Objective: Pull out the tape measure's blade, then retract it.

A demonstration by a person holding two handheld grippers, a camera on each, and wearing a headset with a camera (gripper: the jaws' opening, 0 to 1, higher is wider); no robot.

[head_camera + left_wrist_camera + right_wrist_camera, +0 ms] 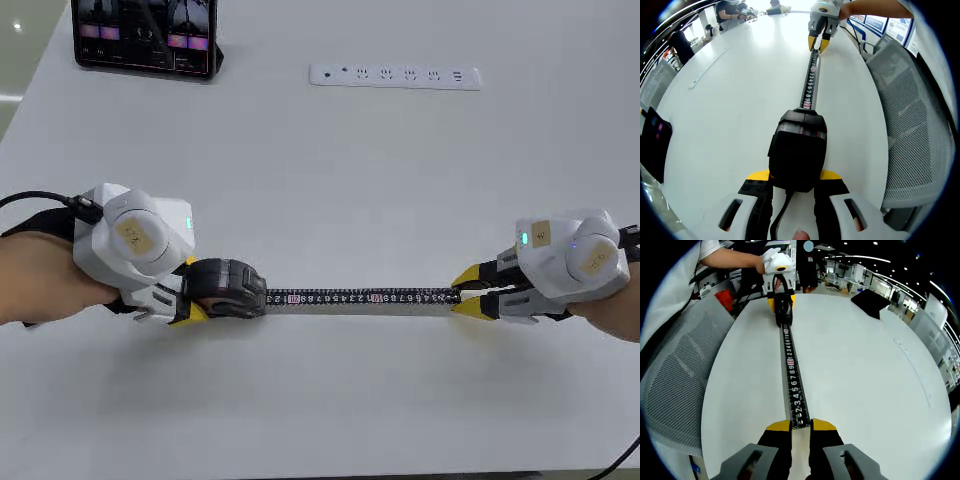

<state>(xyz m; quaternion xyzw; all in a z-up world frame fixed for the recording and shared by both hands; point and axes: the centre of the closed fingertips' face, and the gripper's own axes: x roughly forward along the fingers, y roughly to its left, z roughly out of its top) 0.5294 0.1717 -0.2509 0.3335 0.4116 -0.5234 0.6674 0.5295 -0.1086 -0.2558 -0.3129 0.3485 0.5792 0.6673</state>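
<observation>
A black tape measure case (226, 288) lies on the white table (330, 180), with my left gripper (190, 292) shut on it. Its blade (360, 298), printed with numbers, runs out flat to the right. My right gripper (466, 291) is shut on the blade's tip. In the left gripper view the case (798, 150) sits between my jaws and the blade (810, 85) stretches away to the right gripper (818, 42). The right gripper view has the blade (792, 385) leading from my jaws to the case (783, 309) held by the left gripper (780, 301).
A white power strip (395, 76) lies at the back of the table and a dark tablet (146, 36) stands at the back left. A grey mesh chair (910, 125) stands beside the table's near edge.
</observation>
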